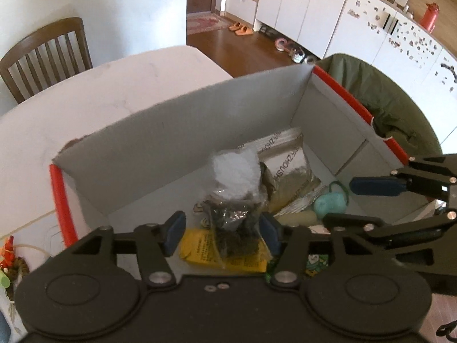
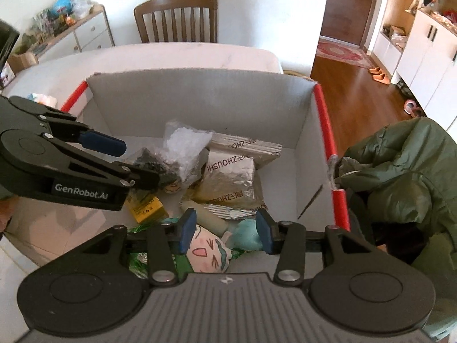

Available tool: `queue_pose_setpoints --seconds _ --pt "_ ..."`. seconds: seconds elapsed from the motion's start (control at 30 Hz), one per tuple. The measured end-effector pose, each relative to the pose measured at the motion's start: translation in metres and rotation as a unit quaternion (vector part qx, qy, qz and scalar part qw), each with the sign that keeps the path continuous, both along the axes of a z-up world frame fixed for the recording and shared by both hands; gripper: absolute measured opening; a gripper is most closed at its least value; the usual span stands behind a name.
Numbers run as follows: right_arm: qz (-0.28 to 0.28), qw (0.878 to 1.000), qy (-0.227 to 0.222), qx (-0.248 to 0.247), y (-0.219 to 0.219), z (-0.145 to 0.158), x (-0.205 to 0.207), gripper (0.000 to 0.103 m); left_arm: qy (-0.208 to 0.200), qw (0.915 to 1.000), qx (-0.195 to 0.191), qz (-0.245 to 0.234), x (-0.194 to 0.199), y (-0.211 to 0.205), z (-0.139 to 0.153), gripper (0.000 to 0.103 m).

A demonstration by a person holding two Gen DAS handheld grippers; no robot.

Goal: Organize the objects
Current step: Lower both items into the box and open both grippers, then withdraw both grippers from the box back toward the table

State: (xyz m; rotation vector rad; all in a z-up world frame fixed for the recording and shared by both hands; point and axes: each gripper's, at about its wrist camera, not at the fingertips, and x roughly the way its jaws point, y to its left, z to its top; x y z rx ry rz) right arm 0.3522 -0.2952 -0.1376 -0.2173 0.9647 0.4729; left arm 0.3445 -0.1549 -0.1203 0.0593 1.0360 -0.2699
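Inside, the box [image 2: 200, 105] holds foil packets [image 2: 231, 180], a clear bag [image 1: 234, 188].

both wrist views close, sharing box [image 1: 177, 120] interior

Blk grippers [image 1: 222, 235] [image 2: 225, 230], blue pads, GenRobot.AI logo.

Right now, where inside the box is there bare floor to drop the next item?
Bare floor lies along the box's back wall and right side, right of the silver pouches. The near-left, around the yellow packet and plush toy, is crowded.
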Motion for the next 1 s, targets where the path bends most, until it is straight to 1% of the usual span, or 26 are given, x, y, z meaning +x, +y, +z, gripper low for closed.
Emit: queue_pose_setpoints --seconds 0.2,0.27,0.33,0.47,0.53,0.8,0.83,0.93,1.0 --pt "-0.005 1.0 -0.013 0.027 -0.011 0.019 -0.011 0.047 -0.021 0.9997 -0.011 0.004 -0.013 0.007 0.016 0.064" --pt "-0.005 0.999 -0.019 0.034 -0.013 0.026 -0.016 0.051 -0.031 0.9994 -0.014 0.002 -0.019 0.009 0.022 0.064" --pt "-0.005 0.999 -0.029 0.04 -0.013 0.032 -0.023 0.052 -0.04 0.999 -0.019 -0.001 -0.024 0.01 0.029 0.064" --pt "-0.003 0.998 -0.036 0.054 -0.009 0.043 -0.032 0.052 -0.059 0.9979 -0.029 0.004 -0.038 0.018 0.043 0.067" --pt "-0.003 0.997 -0.041 0.057 -0.007 0.049 -0.037 0.054 -0.068 0.9971 -0.034 0.007 -0.045 0.023 0.05 0.073" --pt "0.001 0.994 -0.077 0.075 0.011 0.075 -0.059 0.058 -0.103 0.9932 -0.053 0.017 -0.075 0.051 0.077 0.078" --pt "0.0 0.994 -0.081 0.077 0.014 0.078 -0.061 0.059 -0.107 0.9926 -0.054 0.02 -0.079 0.056 0.08 0.08" --pt "-0.004 0.992 -0.093 0.086 0.023 0.085 -0.069 0.067 -0.122 0.9907 -0.054 0.025 -0.089 0.068 0.087 0.085" --pt "-0.008 0.991 -0.106 0.086 0.03 0.089 -0.075 0.069 -0.132 0.9893 -0.053 0.032 -0.097 0.078 0.091 0.087"
